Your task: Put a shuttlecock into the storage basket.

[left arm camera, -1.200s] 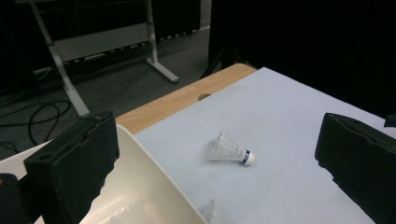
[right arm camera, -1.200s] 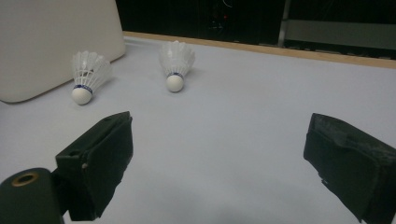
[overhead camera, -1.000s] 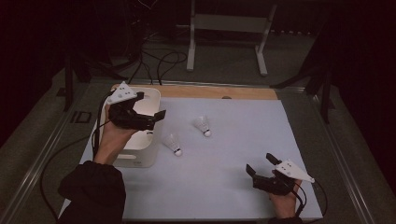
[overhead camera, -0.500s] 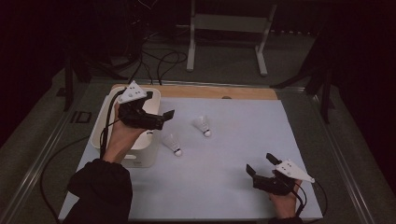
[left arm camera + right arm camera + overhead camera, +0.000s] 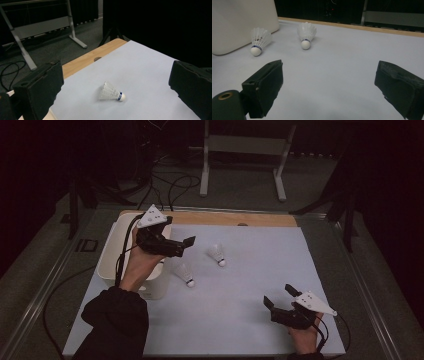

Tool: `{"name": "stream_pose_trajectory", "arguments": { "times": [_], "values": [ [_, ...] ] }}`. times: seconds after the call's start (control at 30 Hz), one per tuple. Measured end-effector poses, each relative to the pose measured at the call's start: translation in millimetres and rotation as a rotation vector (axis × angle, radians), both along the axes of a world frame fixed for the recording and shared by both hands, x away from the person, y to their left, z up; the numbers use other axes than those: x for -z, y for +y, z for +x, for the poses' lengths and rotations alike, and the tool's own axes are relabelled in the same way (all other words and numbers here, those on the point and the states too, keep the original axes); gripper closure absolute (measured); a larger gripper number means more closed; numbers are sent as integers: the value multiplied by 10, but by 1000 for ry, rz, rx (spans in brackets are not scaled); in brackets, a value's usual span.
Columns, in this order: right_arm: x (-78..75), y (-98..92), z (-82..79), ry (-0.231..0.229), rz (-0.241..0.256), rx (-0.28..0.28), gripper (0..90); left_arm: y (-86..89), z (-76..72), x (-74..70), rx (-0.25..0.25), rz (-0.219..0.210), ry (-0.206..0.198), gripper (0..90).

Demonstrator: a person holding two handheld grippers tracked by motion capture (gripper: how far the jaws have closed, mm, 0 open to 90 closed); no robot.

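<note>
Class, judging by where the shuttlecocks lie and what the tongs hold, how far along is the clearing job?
Nothing can be counted as done: the bin's inside is hidden. In hand: the left tongs hang open and empty beside the bin, facing the far shuttlecock. Left: both it and the near shuttlecock lie on the mat. The right tongs are open, idle.

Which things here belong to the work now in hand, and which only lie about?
Belong to the work:
- two shuttlecocks, one near the bin, one farther out
- white bin
- left gripper, open above the bin's edge
- right gripper, open, low over the sheet

Only lying about:
- metal stand
- floor cables
</note>
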State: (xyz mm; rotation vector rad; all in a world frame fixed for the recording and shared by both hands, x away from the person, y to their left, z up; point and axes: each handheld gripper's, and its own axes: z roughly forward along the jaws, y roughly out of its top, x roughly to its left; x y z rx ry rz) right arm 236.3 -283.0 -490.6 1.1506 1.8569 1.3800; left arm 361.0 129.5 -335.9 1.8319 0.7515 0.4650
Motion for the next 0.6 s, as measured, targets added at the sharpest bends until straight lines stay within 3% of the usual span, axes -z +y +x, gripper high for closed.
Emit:
{"name": "stream_pose_trajectory", "arguments": {
  "times": [0.6],
  "values": [
    [0, 3, 1, 1, -2, -1, 81, -127, 94, 12, 29, -4, 9, 5]
  ]
}}
